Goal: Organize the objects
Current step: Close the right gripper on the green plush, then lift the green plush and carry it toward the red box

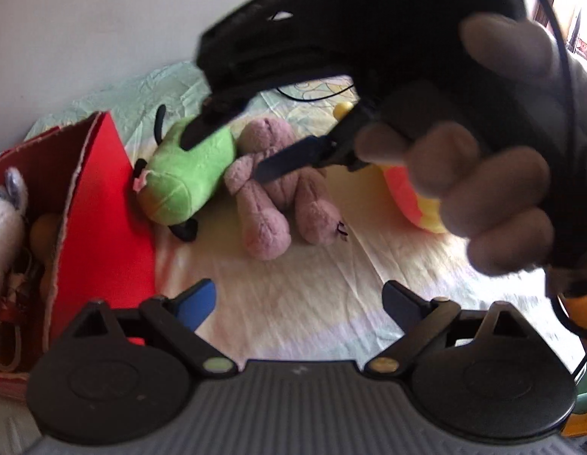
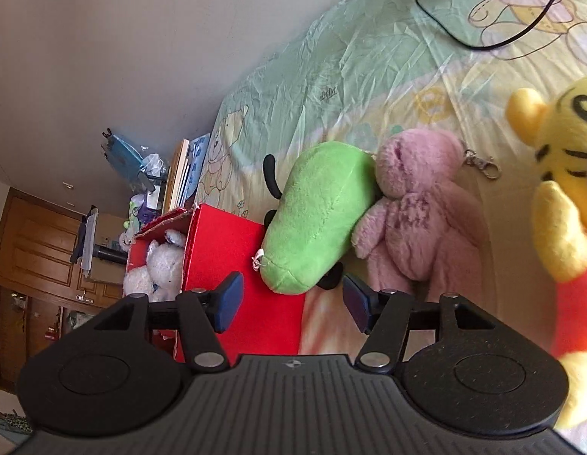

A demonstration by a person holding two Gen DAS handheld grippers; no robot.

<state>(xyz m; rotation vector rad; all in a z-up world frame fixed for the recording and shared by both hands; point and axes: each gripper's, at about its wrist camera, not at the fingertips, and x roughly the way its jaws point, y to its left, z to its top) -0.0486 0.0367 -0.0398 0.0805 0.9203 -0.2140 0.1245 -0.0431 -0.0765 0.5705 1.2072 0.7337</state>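
A green plush toy (image 1: 187, 174) lies on the bed beside a pink plush bear (image 1: 278, 197); both show in the right wrist view, the green one (image 2: 316, 220) and the pink one (image 2: 418, 220). A red cardboard box (image 1: 100, 204) at the left holds a white plush (image 2: 160, 265). My right gripper (image 1: 225, 151) hovers open just above the green and pink toys, holding nothing; in its own view (image 2: 293, 299) the jaws stand apart before the green toy. My left gripper (image 1: 299, 303) is open and empty above the sheet.
A yellow and orange tiger plush (image 2: 558, 197) lies at the right. A black cable (image 2: 482, 41) crosses the far bedsheet (image 2: 331, 76). The red box (image 2: 232, 265) sits at the bed's left edge, with books and clutter beyond it.
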